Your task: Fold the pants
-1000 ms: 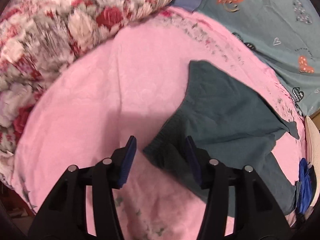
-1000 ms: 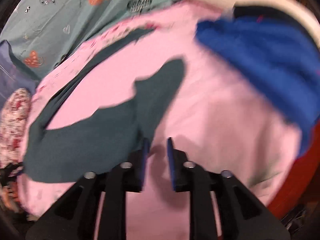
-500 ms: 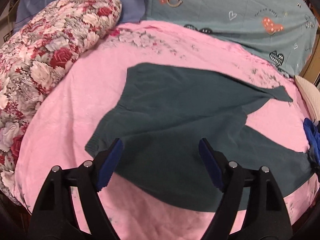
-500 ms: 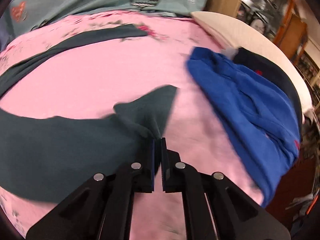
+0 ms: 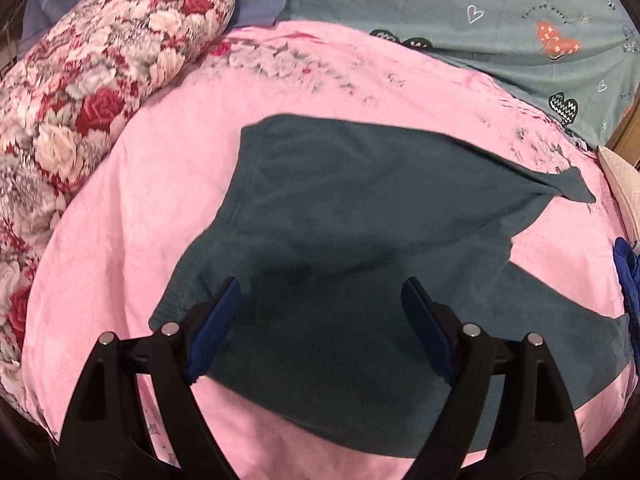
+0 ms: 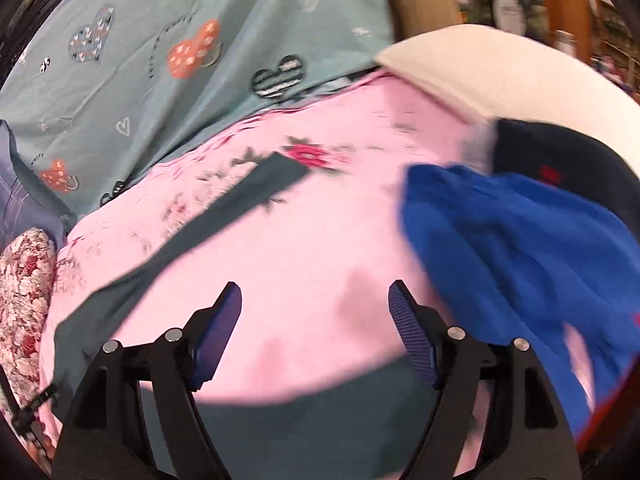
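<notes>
The dark green pants (image 5: 360, 220) lie spread flat on the pink blanket (image 5: 168, 168) of the bed. In the left wrist view they fill the middle of the frame. Their waistband end is at the left side, and the two legs run out to the right, so the long way of the pants goes from left to right. One leg ends in a small point at the right edge, a bit above the middle. The other leg goes off to the lower right.

The left hand-held gripper (image 5: 320, 320) is low in the frame over the pants, near the waist. Its two blue fingers (image 5: 212, 332) are wide apart and hold nothing.

In the right wrist view the picture is blurry. The right hand-held gripper (image 6: 314, 328) is also wide apart, with only pink blanket between its fingers. A thin pants leg (image 6: 224, 208) runs from the lower left up to the middle of the frame. Another bit of the pants lies at the bottom, under the gripper.

A bright blue cloth (image 6: 520, 264) sits at the right side, with a dark cloth (image 6: 560, 160) just above it. A flowery pillow (image 5: 80, 80) is in the upper left of the left wrist view. A gray-green sheet with hearts (image 5: 500, 12) is across the top
</notes>
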`<state>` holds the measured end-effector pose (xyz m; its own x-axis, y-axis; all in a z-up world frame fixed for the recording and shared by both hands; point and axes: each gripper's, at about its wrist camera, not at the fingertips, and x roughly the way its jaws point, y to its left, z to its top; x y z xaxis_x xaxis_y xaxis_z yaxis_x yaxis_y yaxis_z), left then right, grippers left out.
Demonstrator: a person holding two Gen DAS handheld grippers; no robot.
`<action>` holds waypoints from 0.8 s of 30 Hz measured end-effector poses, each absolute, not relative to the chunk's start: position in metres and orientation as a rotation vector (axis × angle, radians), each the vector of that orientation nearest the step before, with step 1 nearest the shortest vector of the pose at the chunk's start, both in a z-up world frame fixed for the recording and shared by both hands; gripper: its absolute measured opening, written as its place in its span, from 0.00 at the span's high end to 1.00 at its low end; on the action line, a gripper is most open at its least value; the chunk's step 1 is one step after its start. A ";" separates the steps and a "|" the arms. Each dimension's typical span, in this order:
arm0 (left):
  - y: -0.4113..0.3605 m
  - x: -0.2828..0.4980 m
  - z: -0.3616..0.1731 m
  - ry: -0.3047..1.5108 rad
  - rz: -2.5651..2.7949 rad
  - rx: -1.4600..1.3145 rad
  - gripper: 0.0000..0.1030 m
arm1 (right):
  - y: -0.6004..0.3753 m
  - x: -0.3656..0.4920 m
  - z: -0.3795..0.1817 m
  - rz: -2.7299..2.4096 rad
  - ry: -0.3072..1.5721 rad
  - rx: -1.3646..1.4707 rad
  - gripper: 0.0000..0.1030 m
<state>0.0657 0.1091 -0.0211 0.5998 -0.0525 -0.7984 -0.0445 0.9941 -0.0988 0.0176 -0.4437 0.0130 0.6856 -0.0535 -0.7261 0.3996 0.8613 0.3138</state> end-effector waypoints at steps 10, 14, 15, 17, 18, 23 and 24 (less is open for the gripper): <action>0.079 0.086 -0.021 0.982 0.006 -0.089 0.17 | -0.541 0.200 -0.060 -0.364 0.873 0.644 0.46; 0.072 0.096 -0.026 1.002 0.010 -0.083 0.17 | -0.535 0.214 -0.070 -0.292 0.934 0.624 0.91; 0.069 0.098 -0.028 1.009 0.005 -0.083 0.17 | -0.534 0.213 -0.069 -0.276 0.937 0.640 0.95; 0.064 0.101 -0.030 1.018 -0.018 -0.084 0.17 | -0.534 0.204 -0.059 -0.278 0.908 0.656 0.95; 0.061 0.102 -0.030 1.016 -0.030 -0.082 0.17 | -0.533 0.196 -0.050 -0.262 0.885 0.675 0.95; 0.052 0.104 -0.027 0.993 -0.074 -0.072 0.16 | -0.516 0.142 0.021 -0.170 0.784 0.723 0.95; 0.051 0.106 -0.028 0.992 -0.077 -0.069 0.15 | -0.512 0.132 0.043 -0.160 0.749 0.705 0.95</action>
<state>0.1059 0.0509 -0.0284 0.5450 -0.0965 -0.8328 0.0334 0.9951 -0.0935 0.1319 -0.5119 0.0431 0.7321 0.1081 -0.6726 0.3740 0.7615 0.5294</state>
